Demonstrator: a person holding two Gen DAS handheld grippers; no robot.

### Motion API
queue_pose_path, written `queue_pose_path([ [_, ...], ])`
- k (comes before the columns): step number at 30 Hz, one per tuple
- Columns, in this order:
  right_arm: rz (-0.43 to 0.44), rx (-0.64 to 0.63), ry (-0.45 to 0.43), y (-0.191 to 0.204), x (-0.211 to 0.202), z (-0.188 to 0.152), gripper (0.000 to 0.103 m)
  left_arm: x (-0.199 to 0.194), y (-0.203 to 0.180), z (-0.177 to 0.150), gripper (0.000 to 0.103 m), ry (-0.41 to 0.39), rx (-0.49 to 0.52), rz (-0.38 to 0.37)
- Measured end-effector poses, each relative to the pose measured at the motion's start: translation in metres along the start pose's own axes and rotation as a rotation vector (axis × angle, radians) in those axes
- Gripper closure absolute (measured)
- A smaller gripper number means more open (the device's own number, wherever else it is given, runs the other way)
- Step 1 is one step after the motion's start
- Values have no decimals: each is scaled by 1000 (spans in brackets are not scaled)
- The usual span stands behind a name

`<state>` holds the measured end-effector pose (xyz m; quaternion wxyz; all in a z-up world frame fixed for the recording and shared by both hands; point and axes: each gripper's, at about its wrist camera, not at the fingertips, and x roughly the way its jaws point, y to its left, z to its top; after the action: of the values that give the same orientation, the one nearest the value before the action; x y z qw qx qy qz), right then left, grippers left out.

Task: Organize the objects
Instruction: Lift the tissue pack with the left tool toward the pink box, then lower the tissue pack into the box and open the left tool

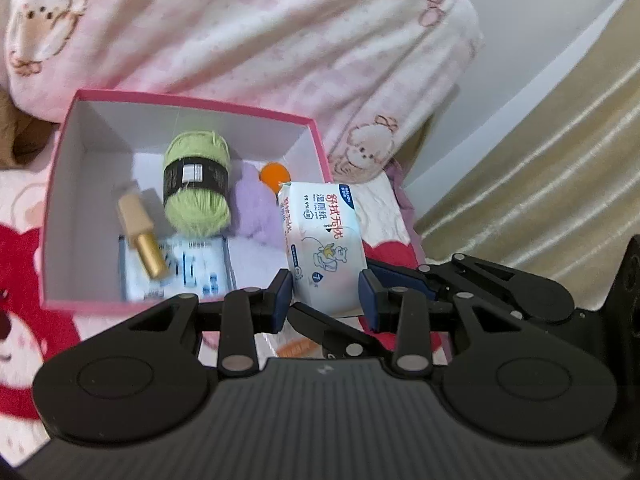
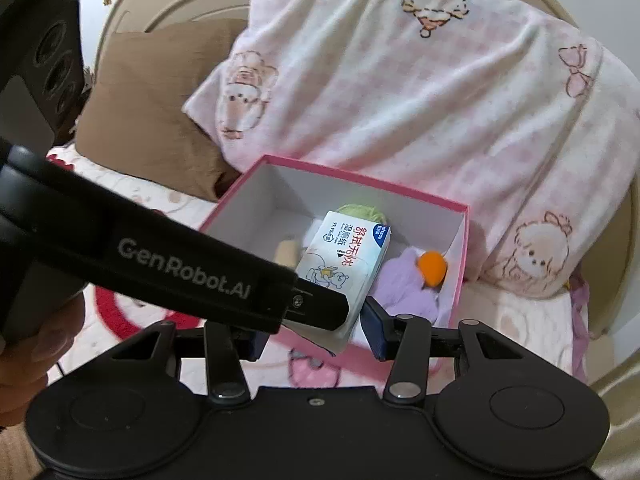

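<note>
Carrying pack to box, both tongs on it.
Box (image 1: 192, 100) open at left on bed, part-filled; pack (image 1: 324, 236) aloft by its near right corner, pinched narrow in left tongs (image 1: 324, 296), apparently clamped too by right tongs (image 2: 314, 336); next, probably: swing left over rim, lower, release.

The left wrist view looks steeply down along its fingers at the pink box (image 1: 316, 128), close, at centre left; the right wrist view looks down likewise, box (image 2: 360, 178) at centre; both share the wipes pack (image 1: 324, 236) (image 2: 344, 256).
</note>
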<state>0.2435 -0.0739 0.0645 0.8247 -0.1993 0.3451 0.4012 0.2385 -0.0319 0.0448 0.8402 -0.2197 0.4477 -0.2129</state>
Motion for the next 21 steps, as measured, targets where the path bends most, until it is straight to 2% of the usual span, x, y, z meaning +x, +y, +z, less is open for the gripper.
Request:
queue_pose_path([
  [8,11,113,91,-43,64,10,51,68,18,30,68,35,-38,37],
  [13,11,118,144,-49,96,2,51,97,40,27,69,52,-99,38],
  [21,13,80,212,-48,121,-4,51,119,55,17,69,67,-144,52],
])
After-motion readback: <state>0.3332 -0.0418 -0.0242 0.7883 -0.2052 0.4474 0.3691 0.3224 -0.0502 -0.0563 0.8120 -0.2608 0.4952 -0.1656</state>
